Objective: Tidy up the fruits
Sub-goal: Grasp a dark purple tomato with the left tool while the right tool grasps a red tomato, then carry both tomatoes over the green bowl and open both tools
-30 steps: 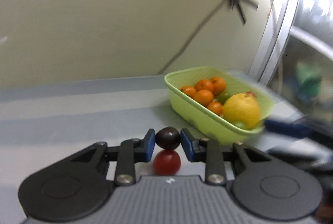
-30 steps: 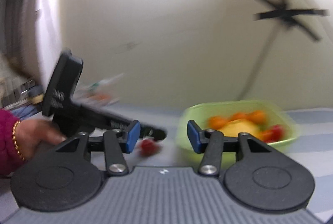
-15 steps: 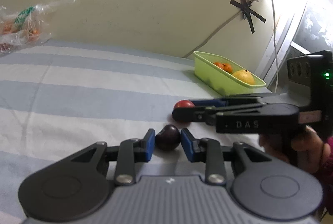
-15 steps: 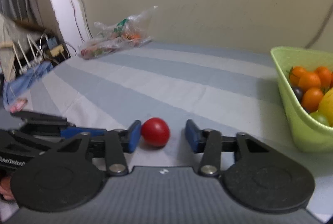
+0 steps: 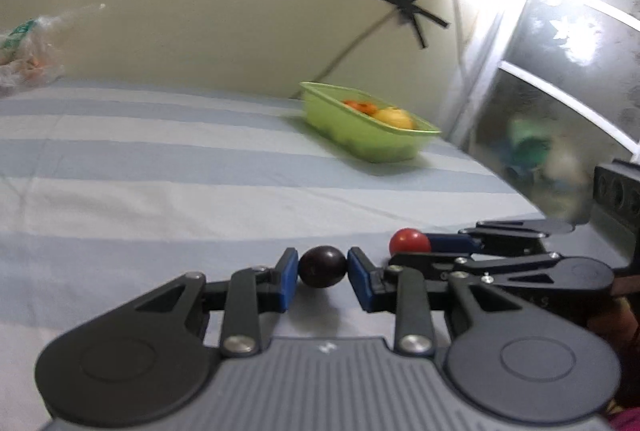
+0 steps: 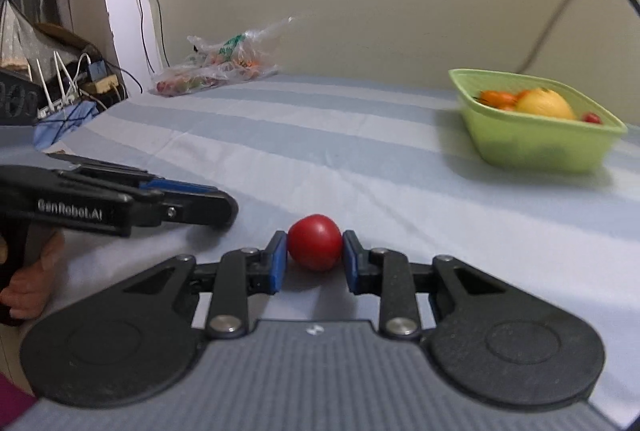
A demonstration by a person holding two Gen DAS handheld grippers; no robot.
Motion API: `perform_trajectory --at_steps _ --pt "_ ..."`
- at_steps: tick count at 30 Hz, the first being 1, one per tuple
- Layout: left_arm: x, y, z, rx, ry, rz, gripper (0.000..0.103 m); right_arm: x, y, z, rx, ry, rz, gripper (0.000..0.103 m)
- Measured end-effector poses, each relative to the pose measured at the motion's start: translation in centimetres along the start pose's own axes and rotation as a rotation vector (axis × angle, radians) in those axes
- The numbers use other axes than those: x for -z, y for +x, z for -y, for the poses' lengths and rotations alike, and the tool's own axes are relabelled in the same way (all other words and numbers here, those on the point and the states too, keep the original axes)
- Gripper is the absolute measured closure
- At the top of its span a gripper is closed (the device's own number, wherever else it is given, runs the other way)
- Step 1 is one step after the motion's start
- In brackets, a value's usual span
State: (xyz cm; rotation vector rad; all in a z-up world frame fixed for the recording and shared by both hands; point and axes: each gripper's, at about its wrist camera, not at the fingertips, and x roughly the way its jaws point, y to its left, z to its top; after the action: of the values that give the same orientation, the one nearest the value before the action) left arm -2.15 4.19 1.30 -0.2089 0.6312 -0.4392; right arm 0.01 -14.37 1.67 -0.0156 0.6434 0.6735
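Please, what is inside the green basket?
The green basket holds a big yellow fruit, small orange fruits and one small red fruit. Its wall hides whatever lies deeper.

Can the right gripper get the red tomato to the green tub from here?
Probably yes. The right gripper grips the red tomato, and only bare striped sheet lies before the green tub.
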Motion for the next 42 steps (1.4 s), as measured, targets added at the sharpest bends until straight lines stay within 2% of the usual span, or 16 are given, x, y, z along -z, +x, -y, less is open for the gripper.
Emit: perform_trajectory --at_steps 3,7,8,13,22,27,31,33,34,38,42 --pt "0.5 0.3 1.5 -0.047 0.088 -0.006 0.075 0.7 -1.3 -0.1 0.009 0.023 0.025 0.071" --pt "0.6 0.6 2.7 -0.092 0.129 -0.021 0.074 1.2 -1.1 -0.3 0.038 0.003 0.01 0.071" --pt "0.7 0.7 2.9 -0.096 0.137 -0.026 0.071 1.3 -1.0 -0.4 0.042 -0.004 0.014 0.07" --pt "1.3 0.5 4.0 -0.116 0.181 -0.036 0.069 1.5 -1.0 -1.0 0.06 -0.03 0.024 0.069" --pt "1.7 0.5 5.0 -0.149 0.224 -0.041 0.061 2.1 -1.6 -1.6 0.071 -0.062 0.03 0.065" --pt "2.1 0.1 4.4 -0.155 0.2 -0.047 0.06 2.5 -1.9 -2.2 0.095 -0.076 0.04 0.063" --pt "2.1 -0.1 4.0 -0.152 0.18 -0.042 0.063 2.5 -1.9 -2.1 0.093 -0.073 0.039 0.063" --pt "2.0 -0.1 4.0 -0.161 0.183 -0.037 0.076 2.5 -1.8 -2.3 0.087 -0.087 0.032 0.065" --pt "1.9 -0.1 4.0 -0.164 0.182 -0.035 0.076 2.6 -1.9 -2.6 0.086 -0.097 0.035 0.071" --pt "0.3 0.2 3.9 -0.091 0.132 -0.036 0.076 2.3 -2.3 -2.3 0.071 -0.09 0.056 0.072" --pt "-3.7 1.9 4.7 0.003 0.119 0.004 0.075 0.7 -3.3 0.5 0.103 -0.012 0.122 0.072"
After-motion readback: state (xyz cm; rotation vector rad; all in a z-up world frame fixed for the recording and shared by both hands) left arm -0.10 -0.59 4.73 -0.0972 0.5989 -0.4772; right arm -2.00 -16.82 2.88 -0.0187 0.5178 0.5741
